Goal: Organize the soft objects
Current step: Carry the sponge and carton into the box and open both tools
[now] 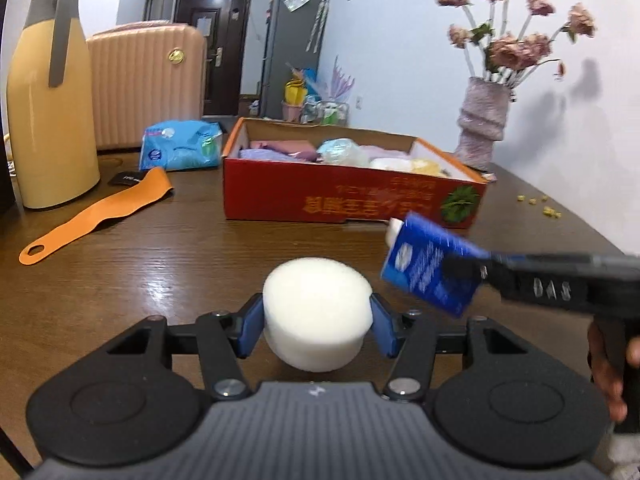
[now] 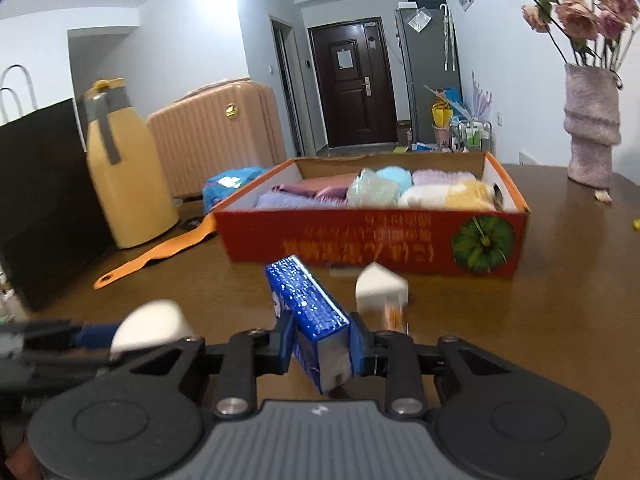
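The left gripper (image 1: 316, 326) is clamped on a round white sponge (image 1: 316, 312), its 2 pads denting the sides. The red box (image 1: 352, 196) of soft things lies at 12 o'clock, well apart across the table (image 1: 160, 264). The right gripper (image 2: 318, 348) grips a blue tissue pack (image 2: 310, 320), long axis toward 11 o'clock; the box sits at 12 to 1 o'clock, seemingly somewhat nearer this hand, with a white wedge sponge (image 2: 380, 288) between

a yellow thermos jug (image 1: 50, 96) stands at the table's (image 1: 168, 256) far left, an orange strap (image 1: 100, 210) beside it, a pink suitcase (image 1: 146, 84) behind, and a vase of pink flowers (image 1: 486, 120) at the right.
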Motion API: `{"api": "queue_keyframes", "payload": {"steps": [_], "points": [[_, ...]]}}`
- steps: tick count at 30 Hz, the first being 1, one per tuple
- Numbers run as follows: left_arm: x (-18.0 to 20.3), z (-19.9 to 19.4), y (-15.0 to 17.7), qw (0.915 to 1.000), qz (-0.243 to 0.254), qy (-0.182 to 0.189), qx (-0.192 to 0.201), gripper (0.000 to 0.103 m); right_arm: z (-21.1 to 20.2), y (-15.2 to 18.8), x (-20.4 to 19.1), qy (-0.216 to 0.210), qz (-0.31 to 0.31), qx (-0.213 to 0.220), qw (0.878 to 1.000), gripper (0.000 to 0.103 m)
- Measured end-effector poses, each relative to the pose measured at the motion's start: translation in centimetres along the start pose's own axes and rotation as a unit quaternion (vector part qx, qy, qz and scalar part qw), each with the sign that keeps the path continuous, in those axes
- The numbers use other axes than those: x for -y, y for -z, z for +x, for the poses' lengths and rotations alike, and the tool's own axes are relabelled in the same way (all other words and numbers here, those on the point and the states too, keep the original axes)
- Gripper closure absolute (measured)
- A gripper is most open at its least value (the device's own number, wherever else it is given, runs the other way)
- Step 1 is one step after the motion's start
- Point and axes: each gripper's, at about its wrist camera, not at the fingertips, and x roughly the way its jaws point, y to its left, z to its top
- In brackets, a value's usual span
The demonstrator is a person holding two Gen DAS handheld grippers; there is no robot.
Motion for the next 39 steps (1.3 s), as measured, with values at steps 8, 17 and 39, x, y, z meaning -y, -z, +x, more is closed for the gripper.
{"api": "queue_keyframes", "payload": {"steps": [8, 17, 39], "points": [[3.6, -3.8, 1.3, 0.9994, 0.017, 0.029, 0.008, 0.047, -8.0, 4.1, 0.0, 0.016, 0.023, 0.017, 0.999, 0.076], [6.3, -5.3, 0.4, 0.9973, 0.042, 0.052, 0.03, 0.047, -11.7, 4.2, 1.7, 0.037, 0.039, 0.053, 0.997, 0.076], [1.6, 16.1, -18.0, 0.9957, 0.027, 0.069, -0.055, 0.046, 10.4, -19.2, 10.3, -0.054, 0.007, -0.117, 0.992, 0.076]]}}
